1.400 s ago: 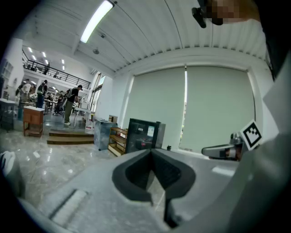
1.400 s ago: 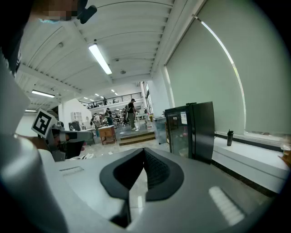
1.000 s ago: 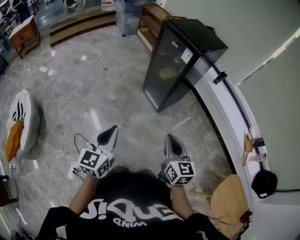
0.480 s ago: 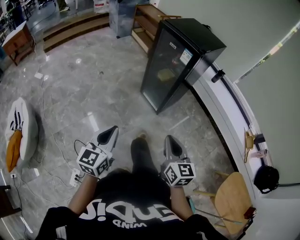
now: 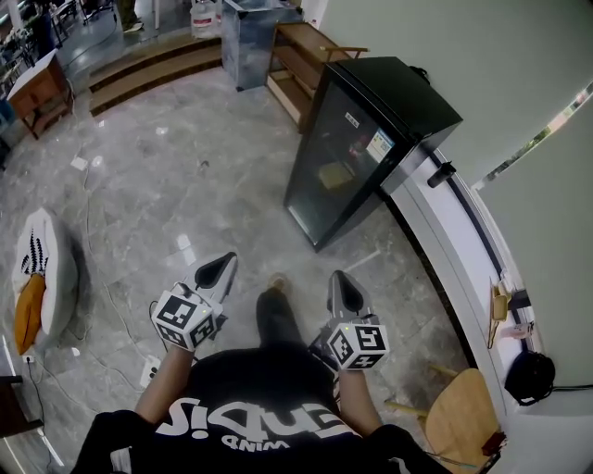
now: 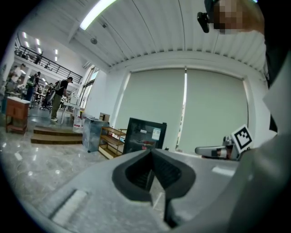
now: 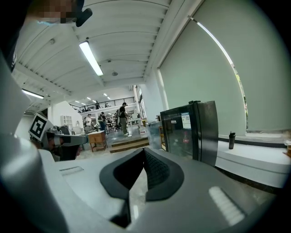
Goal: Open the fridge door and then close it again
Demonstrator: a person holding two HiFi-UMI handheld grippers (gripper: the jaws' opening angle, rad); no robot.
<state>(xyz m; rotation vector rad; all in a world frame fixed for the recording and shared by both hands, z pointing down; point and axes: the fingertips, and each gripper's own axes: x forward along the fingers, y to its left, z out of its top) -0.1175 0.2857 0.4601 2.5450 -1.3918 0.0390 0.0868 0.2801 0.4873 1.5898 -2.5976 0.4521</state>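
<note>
A black fridge (image 5: 361, 148) with a glass door stands shut against the white ledge at the right wall. It also shows ahead in the left gripper view (image 6: 144, 136) and in the right gripper view (image 7: 188, 129). My left gripper (image 5: 225, 261) and right gripper (image 5: 338, 275) are held side by side at waist height, pointing toward the fridge and well short of it. In both gripper views the left gripper (image 6: 151, 150) and the right gripper (image 7: 144, 149) have their jaws together with nothing between them. The person's leg (image 5: 276, 315) is stepping between the two grippers.
A wooden shelf (image 5: 301, 56) and a metal bin (image 5: 248, 28) stand behind the fridge, with steps (image 5: 153, 65) beyond. A wooden chair (image 5: 460, 417) is at the lower right, a white cushion (image 5: 42, 264) at the left. Cables and a power strip (image 5: 148, 370) lie on the marble floor.
The person has stepped forward: a leg now shows between the grippers, and both grippers have been carried toward the fridge, which sits a little nearer in view. Jaws stay together.
</note>
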